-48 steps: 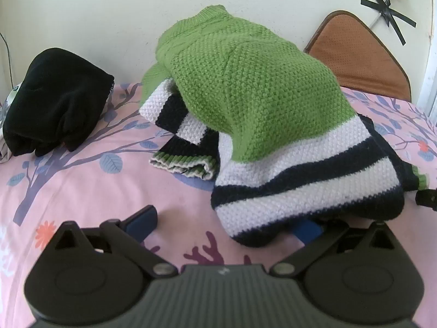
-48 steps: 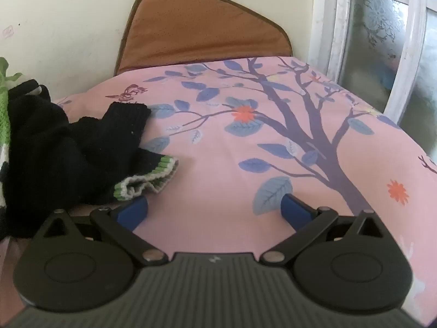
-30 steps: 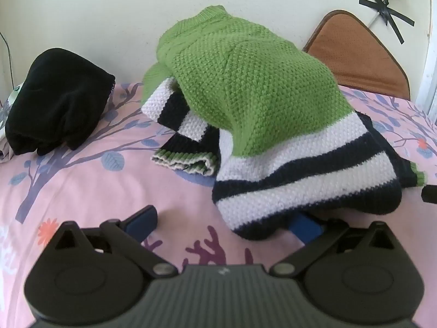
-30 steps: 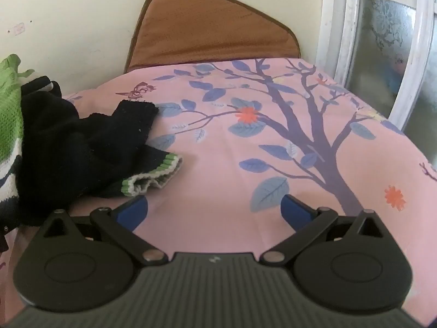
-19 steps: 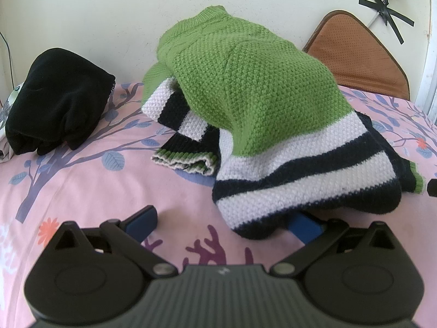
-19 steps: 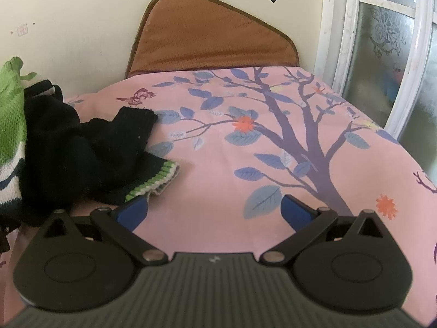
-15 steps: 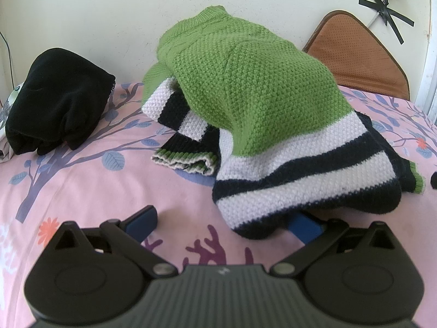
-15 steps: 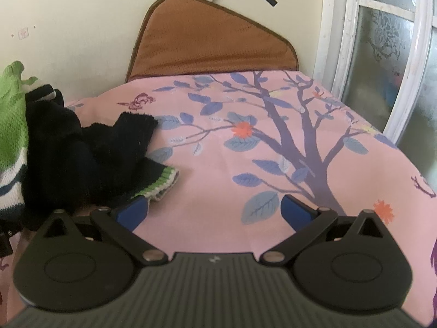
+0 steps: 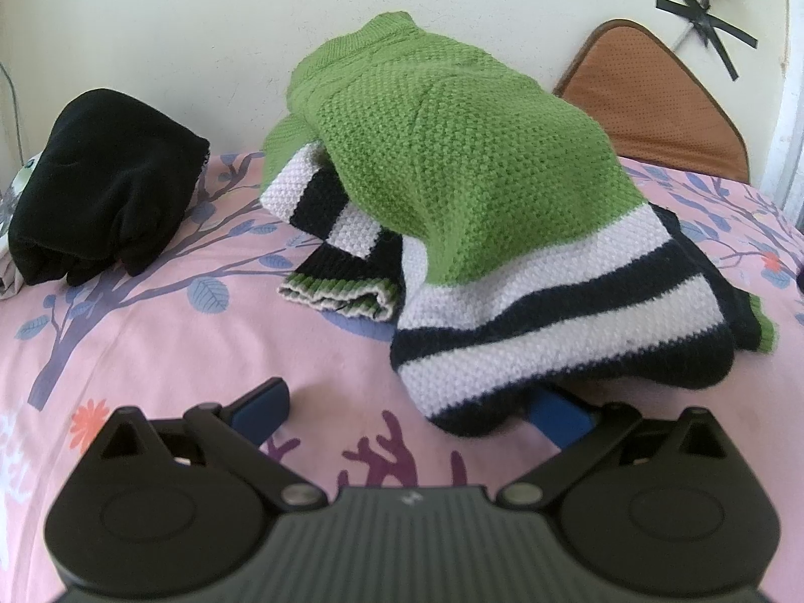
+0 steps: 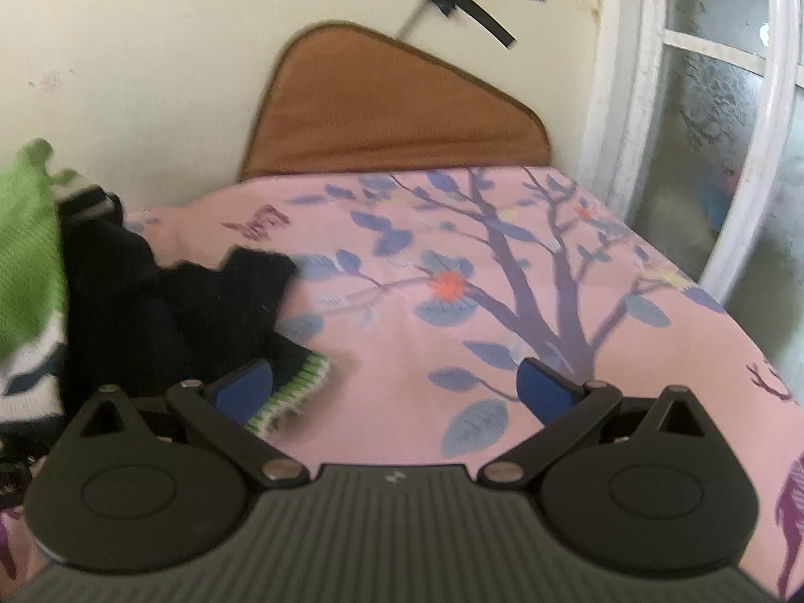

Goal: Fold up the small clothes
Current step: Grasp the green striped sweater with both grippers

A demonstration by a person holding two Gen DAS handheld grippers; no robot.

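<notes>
A knitted sweater (image 9: 467,191), green on top with white and black stripes below, lies heaped on the pink bed sheet (image 9: 151,331). My left gripper (image 9: 409,409) is open just in front of it, the striped hem draped over its right blue pad (image 9: 558,409). In the right wrist view the sweater's black side and a green-edged cuff (image 10: 296,387) lie at the left. My right gripper (image 10: 394,384) is open above the sheet, its left pad (image 10: 243,384) over the cuff.
A folded black garment (image 9: 100,186) sits at the back left of the bed. A brown cushion (image 10: 392,115) leans on the wall behind. A window (image 10: 713,151) borders the bed's right edge. Bare pink sheet (image 10: 502,301) stretches right of the sweater.
The right gripper has lifted and tilted up, and the cuff now sits under its left pad. The left gripper and sweater have barely moved.
</notes>
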